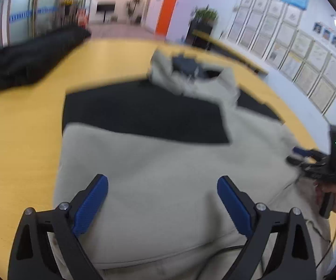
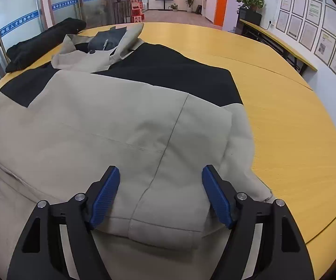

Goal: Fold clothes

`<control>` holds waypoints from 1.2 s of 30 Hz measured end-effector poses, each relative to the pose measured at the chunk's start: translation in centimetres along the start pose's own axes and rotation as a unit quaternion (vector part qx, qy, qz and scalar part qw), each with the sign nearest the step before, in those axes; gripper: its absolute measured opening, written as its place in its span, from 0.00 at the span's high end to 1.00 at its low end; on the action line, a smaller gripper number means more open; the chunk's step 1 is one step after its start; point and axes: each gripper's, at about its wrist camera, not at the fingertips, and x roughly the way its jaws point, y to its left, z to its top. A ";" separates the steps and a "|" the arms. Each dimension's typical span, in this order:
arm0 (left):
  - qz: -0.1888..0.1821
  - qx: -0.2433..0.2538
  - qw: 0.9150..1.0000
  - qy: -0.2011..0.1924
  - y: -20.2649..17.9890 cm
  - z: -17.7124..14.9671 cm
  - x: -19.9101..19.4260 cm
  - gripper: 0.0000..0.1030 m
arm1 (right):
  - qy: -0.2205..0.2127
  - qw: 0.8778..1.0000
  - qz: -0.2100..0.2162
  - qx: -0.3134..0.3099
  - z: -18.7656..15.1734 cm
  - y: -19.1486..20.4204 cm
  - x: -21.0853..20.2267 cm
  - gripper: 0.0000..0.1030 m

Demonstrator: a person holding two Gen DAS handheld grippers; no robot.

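A beige-and-black jacket (image 2: 125,121) lies partly folded on the yellow table (image 2: 296,128). Both grippers, left gripper (image 1: 162,206) and right gripper (image 2: 160,196), hover wide apart, empty, above its near hem. A further fold likely needs gripping that hem.

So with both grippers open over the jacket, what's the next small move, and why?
Probably lower the right gripper and close it on the jacket hem just below it. Both it and the left gripper are open and hold nothing. The jacket lies spread on the table, its near hem between the right fingers, so a grip there would likely start a fold.
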 end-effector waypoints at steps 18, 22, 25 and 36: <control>0.003 -0.049 0.999 0.019 2.0 4.3 2.4 0.01 | -0.010 1.000 0.018 0.018 7.3 -0.6 5.3 0.15; -0.017 -0.075 0.997 -0.010 2.0 2.8 -1.8 0.01 | -0.043 0.999 0.017 0.021 5.6 -0.7 0.0 0.15; -0.009 -0.064 0.998 -0.019 1.3 -0.7 -7.7 0.01 | -0.057 0.998 0.029 0.019 2.1 -0.5 -5.9 0.14; 0.073 -0.080 0.993 0.054 -2.7 -14.3 -28.5 0.01 | 0.017 0.999 -0.007 0.031 -14.4 -2.5 -25.9 0.14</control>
